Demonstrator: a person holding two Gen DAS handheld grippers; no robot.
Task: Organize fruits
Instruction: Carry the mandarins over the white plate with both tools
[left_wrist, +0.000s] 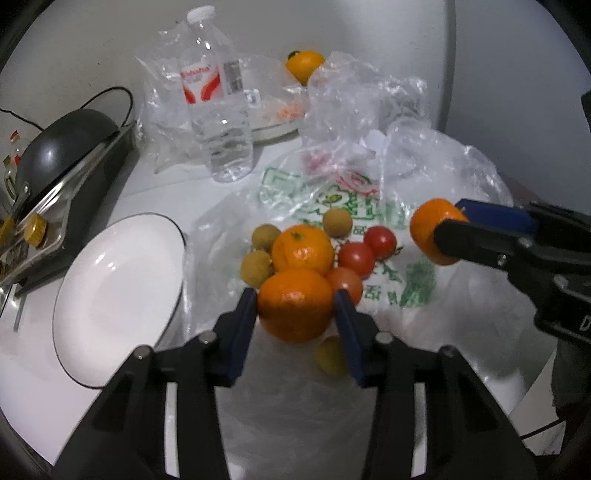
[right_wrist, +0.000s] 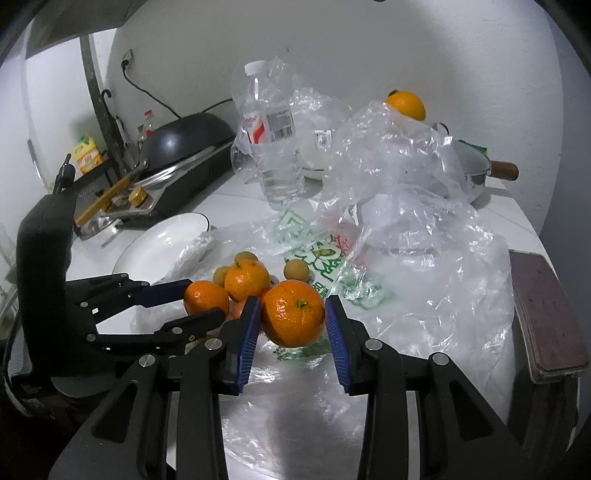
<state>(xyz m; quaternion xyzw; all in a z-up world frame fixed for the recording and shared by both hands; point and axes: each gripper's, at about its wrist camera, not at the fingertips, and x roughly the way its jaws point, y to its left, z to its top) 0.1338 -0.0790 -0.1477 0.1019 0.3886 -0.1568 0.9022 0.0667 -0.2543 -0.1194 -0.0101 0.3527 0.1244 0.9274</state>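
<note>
My left gripper (left_wrist: 295, 302) is shut on a tangerine (left_wrist: 295, 304) at the near edge of a fruit pile on a printed plastic bag (left_wrist: 369, 206). The pile holds another tangerine (left_wrist: 303, 249), three cherry tomatoes (left_wrist: 356, 258) and several longans (left_wrist: 337, 221). My right gripper (right_wrist: 291, 314) is shut on a second tangerine (right_wrist: 293, 314), held just above the bag right of the pile; it also shows in the left wrist view (left_wrist: 430, 230). An empty white plate (left_wrist: 118, 295) lies left of the pile. A further orange (left_wrist: 304, 65) sits at the back.
A water bottle (left_wrist: 218, 107) stands behind the pile among crumpled clear bags (left_wrist: 354, 103). A black wok (left_wrist: 62, 144) on a cooker is at the left. A saucepan (right_wrist: 476, 173) and a dark wooden board (right_wrist: 546, 310) are on the right.
</note>
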